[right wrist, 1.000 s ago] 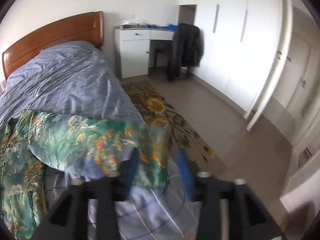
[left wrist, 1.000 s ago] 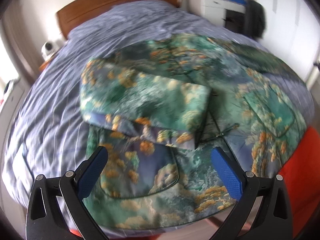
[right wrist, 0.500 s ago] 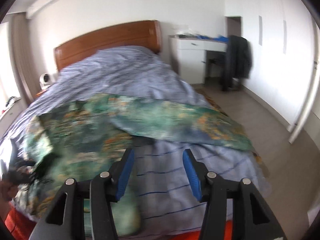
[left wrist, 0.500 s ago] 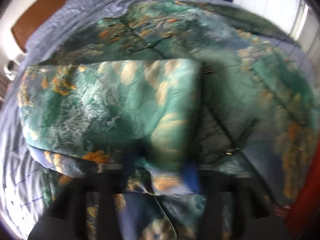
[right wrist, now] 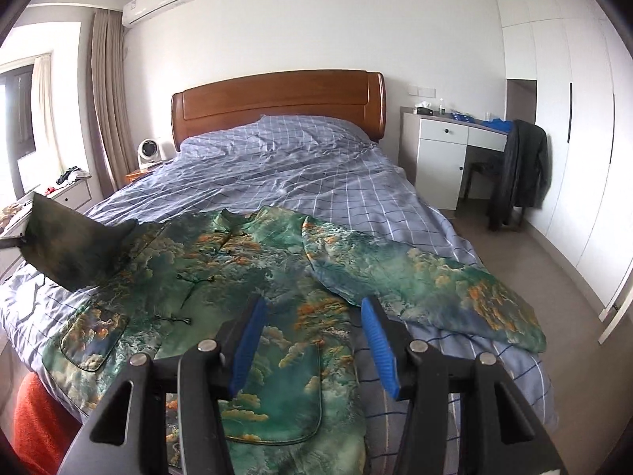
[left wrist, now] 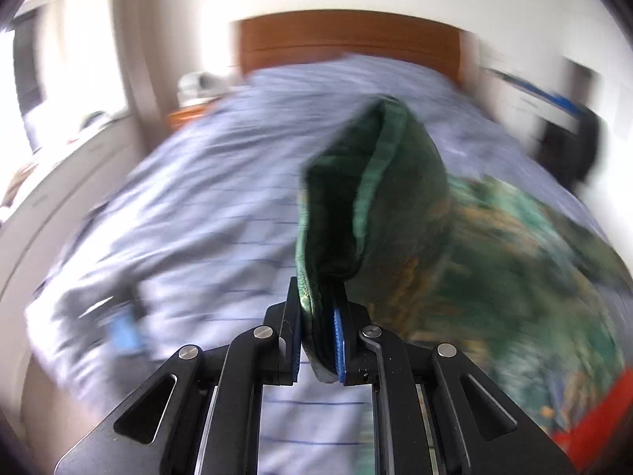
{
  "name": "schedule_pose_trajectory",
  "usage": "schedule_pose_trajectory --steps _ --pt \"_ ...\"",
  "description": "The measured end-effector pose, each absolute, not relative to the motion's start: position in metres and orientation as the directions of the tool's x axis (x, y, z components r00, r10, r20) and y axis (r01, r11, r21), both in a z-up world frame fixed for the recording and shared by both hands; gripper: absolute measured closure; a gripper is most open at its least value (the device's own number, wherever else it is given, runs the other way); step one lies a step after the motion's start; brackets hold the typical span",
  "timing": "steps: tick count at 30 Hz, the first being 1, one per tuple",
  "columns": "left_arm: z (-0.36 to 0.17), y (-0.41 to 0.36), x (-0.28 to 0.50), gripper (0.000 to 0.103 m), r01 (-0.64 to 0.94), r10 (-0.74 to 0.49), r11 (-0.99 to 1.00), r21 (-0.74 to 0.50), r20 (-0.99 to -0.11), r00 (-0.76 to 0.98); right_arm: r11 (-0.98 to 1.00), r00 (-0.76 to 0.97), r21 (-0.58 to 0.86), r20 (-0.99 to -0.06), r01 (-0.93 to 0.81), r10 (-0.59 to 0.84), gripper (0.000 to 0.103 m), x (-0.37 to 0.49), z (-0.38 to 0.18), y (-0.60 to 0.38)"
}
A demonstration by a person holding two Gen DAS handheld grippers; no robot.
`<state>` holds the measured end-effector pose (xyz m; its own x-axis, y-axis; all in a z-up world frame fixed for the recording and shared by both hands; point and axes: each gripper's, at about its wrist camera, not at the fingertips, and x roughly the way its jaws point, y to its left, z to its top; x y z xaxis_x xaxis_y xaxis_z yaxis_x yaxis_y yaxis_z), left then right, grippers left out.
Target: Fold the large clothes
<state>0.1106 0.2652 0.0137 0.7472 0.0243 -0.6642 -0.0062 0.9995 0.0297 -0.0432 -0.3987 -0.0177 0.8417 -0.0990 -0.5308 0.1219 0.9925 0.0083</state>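
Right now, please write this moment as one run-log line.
left claw: shut on jacket sleeve | right claw: open, above green jacket | bed

Wooden headboard (right wrist: 277,99), checked bedspread (right wrist: 308,174), white desk (right wrist: 447,150), dark jacket (right wrist: 522,166) on chair, small fan (right wrist: 149,149).

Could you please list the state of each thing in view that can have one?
Left gripper: shut on the jacket sleeve.
Jacket sleeve: lifted off the bed.
Right gripper: open, holding nothing.
Green patterned jacket: spread flat on the bed, other sleeve lying out sideways.
Desk drawer: closed.
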Motion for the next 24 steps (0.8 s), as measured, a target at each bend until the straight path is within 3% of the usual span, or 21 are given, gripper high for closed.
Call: schedule_pose_trajectory --steps 4,7,9,12,18,20,22,24 --pt "0.003 0.348 0.101 0.07 -0.294 0.286 0.95 0.105 -0.67 0.685 0.992 0.824 0.022 -0.559 0.126 -0.092 0.051 -0.038 -0.027 -0.404" --pt "-0.016 0.368 0.086 0.062 -0.359 0.33 0.926 0.113 -0.701 0.632 0.989 0.797 0.032 -0.596 0.145 -0.098 0.049 -0.037 -0.036 -0.418" --pt "-0.034 0.364 0.073 0.049 -0.347 0.292 0.934 0.081 -0.734 0.614 0.986 0.768 0.029 -0.631 0.165 -0.11 0.037 -0.035 -0.045 -0.428" --pt "-0.067 0.323 0.059 0.029 -0.234 0.153 0.972 0.014 -0.792 0.591 0.982 0.706 0.046 -0.701 0.185 -0.1 0.035 -0.029 -0.064 -0.447" --pt "-0.148 0.202 0.058 0.026 0.073 -0.204 0.979 -0.191 -0.884 0.421 0.974 0.555 0.119 -0.832 0.193 -0.008 0.035 -0.02 -0.117 -0.487" --pt "-0.161 0.181 0.065 0.024 0.132 -0.241 0.97 -0.206 -0.893 0.38 0.969 0.492 0.158 -0.869 0.189 0.045 0.035 -0.02 -0.137 -0.498" --pt "-0.174 0.162 0.074 0.011 0.176 -0.254 0.963 -0.202 -0.901 0.353 0.963 0.453 0.188 -0.888 0.192 0.083 0.035 -0.021 -0.154 -0.507" --pt "-0.179 0.153 0.079 0.008 0.19 -0.264 0.959 -0.208 -0.902 0.341 0.953 0.418 0.237 -0.897 0.188 0.141 0.035 -0.019 -0.17 -0.512"
